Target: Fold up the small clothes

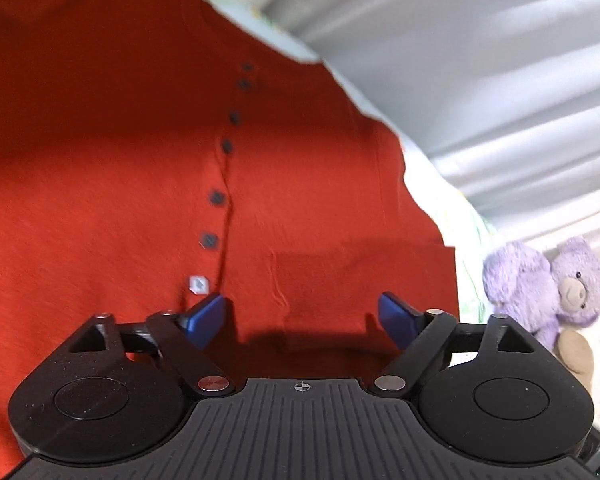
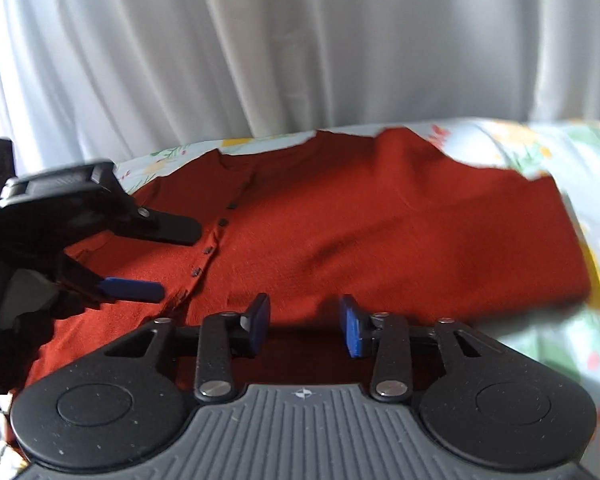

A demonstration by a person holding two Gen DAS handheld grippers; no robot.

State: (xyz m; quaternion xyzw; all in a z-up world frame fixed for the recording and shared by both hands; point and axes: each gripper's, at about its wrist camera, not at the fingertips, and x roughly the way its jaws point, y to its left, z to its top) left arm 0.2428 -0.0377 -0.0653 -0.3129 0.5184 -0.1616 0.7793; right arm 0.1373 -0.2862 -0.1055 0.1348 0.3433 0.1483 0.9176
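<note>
A red-orange buttoned cardigan (image 1: 112,152) lies spread on a flowered bedsheet (image 2: 540,148), with a row of dark buttons (image 1: 227,146) down its front. My left gripper (image 1: 302,314) hovers over the cloth near the lowest button, its blue pads wide apart and nothing between them. In the right wrist view the cardigan (image 2: 380,232) stretches across the bed. My right gripper (image 2: 304,326) stands partly open above its near edge, nothing between the pads. The left gripper (image 2: 140,260) shows at that view's left, over the button line.
A purple teddy bear (image 1: 544,288) sits at the right, beside the cardigan's edge. White curtains (image 2: 300,40) hang behind the bed. The flowered sheet continues to the right of the cardigan.
</note>
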